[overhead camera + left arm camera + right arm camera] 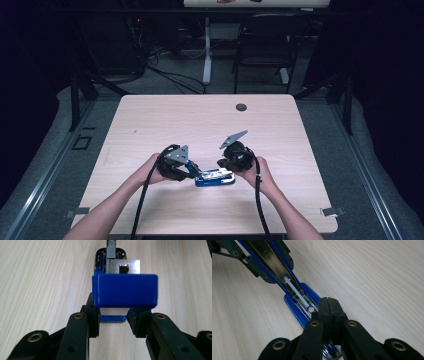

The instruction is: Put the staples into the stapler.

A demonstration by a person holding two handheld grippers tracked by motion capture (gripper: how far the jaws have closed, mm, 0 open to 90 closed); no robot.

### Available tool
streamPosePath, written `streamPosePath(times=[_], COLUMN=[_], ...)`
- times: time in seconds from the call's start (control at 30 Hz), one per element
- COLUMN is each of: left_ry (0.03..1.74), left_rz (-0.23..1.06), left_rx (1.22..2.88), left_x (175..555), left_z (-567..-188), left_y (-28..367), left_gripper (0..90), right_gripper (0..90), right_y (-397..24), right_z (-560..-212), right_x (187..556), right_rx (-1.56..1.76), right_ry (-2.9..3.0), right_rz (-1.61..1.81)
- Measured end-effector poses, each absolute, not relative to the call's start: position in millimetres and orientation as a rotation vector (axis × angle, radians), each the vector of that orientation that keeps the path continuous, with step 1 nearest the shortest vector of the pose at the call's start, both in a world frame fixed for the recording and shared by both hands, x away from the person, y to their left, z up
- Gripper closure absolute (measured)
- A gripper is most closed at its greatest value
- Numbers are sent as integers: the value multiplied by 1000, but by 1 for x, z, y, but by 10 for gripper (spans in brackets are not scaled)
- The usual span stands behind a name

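From the high view, I hold a claw in each hand over the near middle of the wooden table (150, 120); between them lies the blue stapler (215, 178), flat on the wood; my left claw (189, 169) comes at it from the left, my right claw (226, 165) from the right, so that, I judge, one steadies it while the other works.

In the left gripper view, my left claw (113, 317) stands narrow, its two pads pressed on the sides of the stapler (125, 290) at its near end; its blue lid is tipped up towards me, and I take this grip as there to keep it open and the body from sliding.

In the right gripper view, my right claw (328, 311) is pinched fully together with nothing between the pads; its tips rest over the stapler's (298, 300) open metal channel, probably to push there.
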State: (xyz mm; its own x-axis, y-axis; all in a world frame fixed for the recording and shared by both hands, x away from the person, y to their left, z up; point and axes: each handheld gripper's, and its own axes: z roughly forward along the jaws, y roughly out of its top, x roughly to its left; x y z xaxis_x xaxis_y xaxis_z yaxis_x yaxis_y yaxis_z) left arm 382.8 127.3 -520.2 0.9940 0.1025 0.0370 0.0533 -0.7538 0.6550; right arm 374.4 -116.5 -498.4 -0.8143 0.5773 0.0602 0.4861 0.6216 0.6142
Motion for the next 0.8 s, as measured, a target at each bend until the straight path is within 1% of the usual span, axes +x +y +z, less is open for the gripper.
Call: streamPosePath(times=[0.23, 0.8], left_ry=[94, 77], left_rz=[105, 128], left_rx=[2440, 2444], left_x=[382, 381], left_z=[-518, -516], left_y=[124, 111], left_gripper=[659, 660], right_gripper=[900, 900], right_y=[-108, -94], right_z=[-497, -476], right_x=[370, 355], right_rx=[859, 771], right_ry=[2702, 2681], right_rz=[980, 1077])
